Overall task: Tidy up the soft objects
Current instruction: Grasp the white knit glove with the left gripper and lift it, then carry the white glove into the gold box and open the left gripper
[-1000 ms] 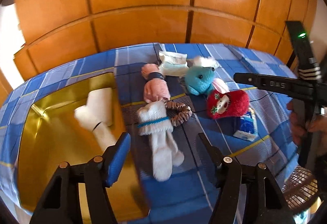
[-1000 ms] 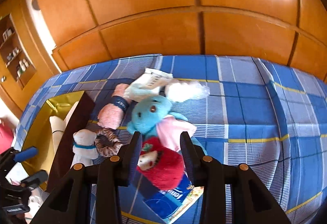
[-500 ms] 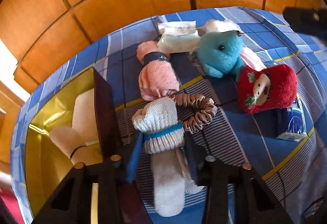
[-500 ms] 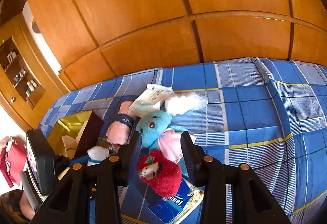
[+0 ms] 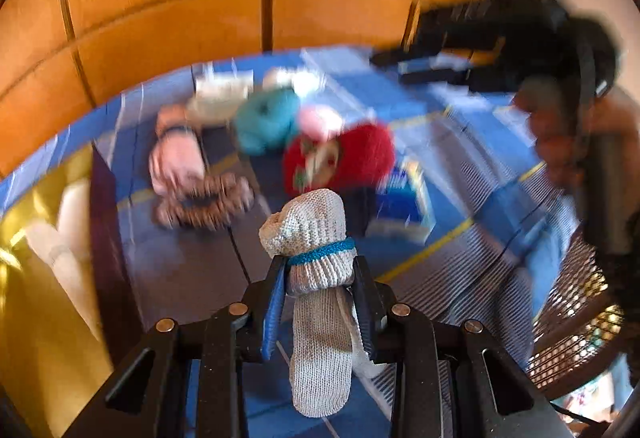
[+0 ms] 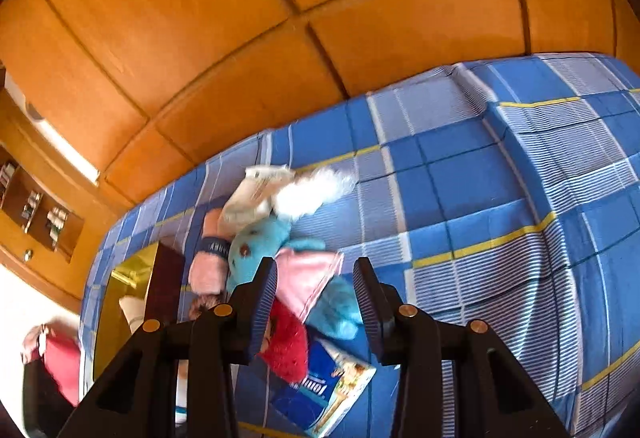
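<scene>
Bedroom in a home. Bed covered by a blue checked sheet (image 6: 500,198) with yellow lines. Wall of glossy orange-brown wooden wardrobe doors (image 6: 248,38) right behind it. At left in the right wrist view, an open wooden shelf niche (image 6: 36,206) holding small bottles. Soft toys (image 6: 260,242) and rolled socks (image 5: 316,238) lie about on the bed.
</scene>
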`<act>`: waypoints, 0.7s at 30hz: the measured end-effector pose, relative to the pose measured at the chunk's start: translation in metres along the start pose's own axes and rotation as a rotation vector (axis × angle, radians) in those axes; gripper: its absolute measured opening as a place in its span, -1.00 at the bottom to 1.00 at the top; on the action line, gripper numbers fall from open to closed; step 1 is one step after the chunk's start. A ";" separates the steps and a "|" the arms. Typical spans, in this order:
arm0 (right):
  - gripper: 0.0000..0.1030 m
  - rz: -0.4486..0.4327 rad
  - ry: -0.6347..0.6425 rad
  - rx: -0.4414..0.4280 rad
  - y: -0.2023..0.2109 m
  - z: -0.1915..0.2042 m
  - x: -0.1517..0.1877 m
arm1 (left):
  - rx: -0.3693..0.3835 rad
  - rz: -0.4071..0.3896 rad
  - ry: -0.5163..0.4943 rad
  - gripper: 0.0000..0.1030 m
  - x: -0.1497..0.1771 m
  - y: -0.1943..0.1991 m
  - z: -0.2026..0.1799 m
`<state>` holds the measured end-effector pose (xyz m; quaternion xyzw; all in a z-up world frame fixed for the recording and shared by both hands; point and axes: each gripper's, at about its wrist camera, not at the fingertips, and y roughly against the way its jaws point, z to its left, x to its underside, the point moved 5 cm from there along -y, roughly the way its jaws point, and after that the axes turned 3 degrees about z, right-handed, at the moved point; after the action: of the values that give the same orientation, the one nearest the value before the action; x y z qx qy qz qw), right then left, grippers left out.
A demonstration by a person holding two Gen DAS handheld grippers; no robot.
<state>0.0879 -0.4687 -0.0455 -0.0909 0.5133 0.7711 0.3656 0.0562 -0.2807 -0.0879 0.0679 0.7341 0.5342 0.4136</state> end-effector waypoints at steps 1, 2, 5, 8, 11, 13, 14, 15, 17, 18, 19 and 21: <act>-0.23 0.015 0.015 -0.009 -0.002 0.003 0.002 | 0.001 0.005 0.017 -0.33 0.005 -0.003 0.000; -0.23 0.038 0.039 -0.028 -0.005 0.008 0.006 | -0.007 -0.008 0.031 -0.29 0.006 -0.005 0.001; -0.22 0.102 0.120 -0.067 -0.016 0.026 0.016 | -0.006 -0.006 0.056 -0.14 0.005 -0.007 0.003; -0.05 0.167 0.226 -0.057 -0.030 0.046 0.030 | 0.023 0.032 0.096 0.00 0.007 -0.016 0.008; 0.13 0.178 0.315 -0.018 -0.037 0.059 0.038 | 0.045 0.050 0.127 0.01 0.011 -0.022 0.010; 0.17 0.167 0.388 0.013 -0.039 0.068 0.043 | 0.040 0.035 0.109 -0.06 0.014 -0.018 0.005; 0.17 0.165 0.422 0.020 -0.040 0.071 0.047 | 0.040 0.030 0.105 -0.11 0.014 -0.017 0.004; 0.19 0.166 0.459 0.027 -0.042 0.076 0.050 | 0.041 0.024 0.101 -0.14 0.016 -0.016 0.003; 0.23 0.171 0.517 0.049 -0.047 0.081 0.054 | 0.048 0.016 0.103 -0.24 0.017 -0.014 0.002; 0.23 0.172 0.549 0.067 -0.051 0.083 0.056 | 0.053 0.009 0.108 -0.27 0.018 -0.011 0.002; 0.23 0.176 0.569 0.080 -0.053 0.083 0.057 | 0.055 0.004 0.111 -0.30 0.020 -0.009 0.001; 0.21 0.197 0.607 0.133 -0.063 0.080 0.061 | 0.054 -0.014 0.113 -0.31 0.020 0.000 0.000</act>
<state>0.1043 -0.3585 -0.0860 -0.2423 0.6543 0.7054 0.1246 0.0434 -0.2696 -0.0987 0.0435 0.7709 0.5141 0.3735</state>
